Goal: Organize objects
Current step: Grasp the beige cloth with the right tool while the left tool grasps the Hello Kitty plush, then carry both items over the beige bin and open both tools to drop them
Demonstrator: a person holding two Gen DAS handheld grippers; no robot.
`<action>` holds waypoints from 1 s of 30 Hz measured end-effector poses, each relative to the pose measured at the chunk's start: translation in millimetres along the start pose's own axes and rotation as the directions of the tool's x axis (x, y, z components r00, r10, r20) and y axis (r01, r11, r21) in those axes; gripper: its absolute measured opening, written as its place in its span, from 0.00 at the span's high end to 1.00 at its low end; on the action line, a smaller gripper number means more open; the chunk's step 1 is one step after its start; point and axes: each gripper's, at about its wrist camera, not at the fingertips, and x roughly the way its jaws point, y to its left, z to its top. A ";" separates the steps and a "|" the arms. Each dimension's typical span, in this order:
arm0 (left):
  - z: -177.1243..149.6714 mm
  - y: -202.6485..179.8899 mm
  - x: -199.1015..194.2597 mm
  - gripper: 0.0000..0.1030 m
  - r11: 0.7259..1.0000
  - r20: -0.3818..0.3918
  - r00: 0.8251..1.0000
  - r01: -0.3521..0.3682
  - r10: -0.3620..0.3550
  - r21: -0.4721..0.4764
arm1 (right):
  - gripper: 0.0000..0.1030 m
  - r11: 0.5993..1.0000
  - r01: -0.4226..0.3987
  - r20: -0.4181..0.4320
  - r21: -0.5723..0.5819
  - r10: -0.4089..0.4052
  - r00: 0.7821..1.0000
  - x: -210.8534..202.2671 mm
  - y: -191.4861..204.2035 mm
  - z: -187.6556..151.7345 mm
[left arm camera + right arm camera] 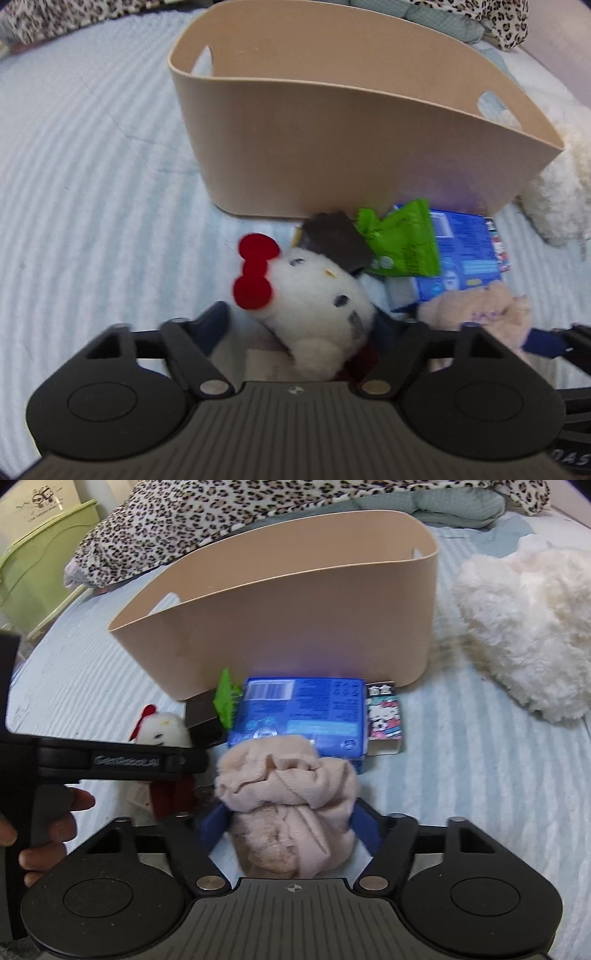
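A smooth, matte beige plastic bin (295, 627) with rounded corners and oval handle cutouts stands on a pale blue ribbed bedspread (92, 166). Just in front of it lies a small pile of things. The left gripper (299, 325) has its blue-padded fingers on either side of a white plush cat toy (317, 291) with a red felt bow, though the picture is too blurred to tell whether they press it. The right gripper (291, 823) is closed around a bundle of soft, ribbed peach cloth (291, 797). Behind the cloth rests a glossy blue packet (299, 709) with a barcode and small print too fine to read, touching the bin's wall. Beside it are a crinkled green wrapper (402, 243), a dark flat card (332, 240) and a little carton (384, 718) printed with cartoon cats and Chinese characters. A fluffy cream plush (532, 627) lies to the right, and leopard-print fabric (207, 520) is heaped behind the bin. The left tool's arm reads "GenRobot.AI".
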 end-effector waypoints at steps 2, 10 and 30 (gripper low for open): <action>-1.1 1.2 -3.4 0.42 1.000 0.000 1.000 0.030 -0.030 -0.002 | 0.50 1.000 -0.008 0.001 -0.006 0.008 1.000 -2.3 2.2 -1.0; -12.7 11.3 -27.8 0.45 1.000 0.029 0.999 0.020 -0.020 0.001 | 0.67 1.000 -0.018 0.006 0.007 0.018 1.000 -18.3 1.5 -4.5; 54.6 9.1 -141.1 0.45 0.998 0.352 0.935 -0.054 0.038 0.037 | 0.68 1.000 0.009 0.338 -0.009 -0.006 0.941 -110.5 -7.7 79.6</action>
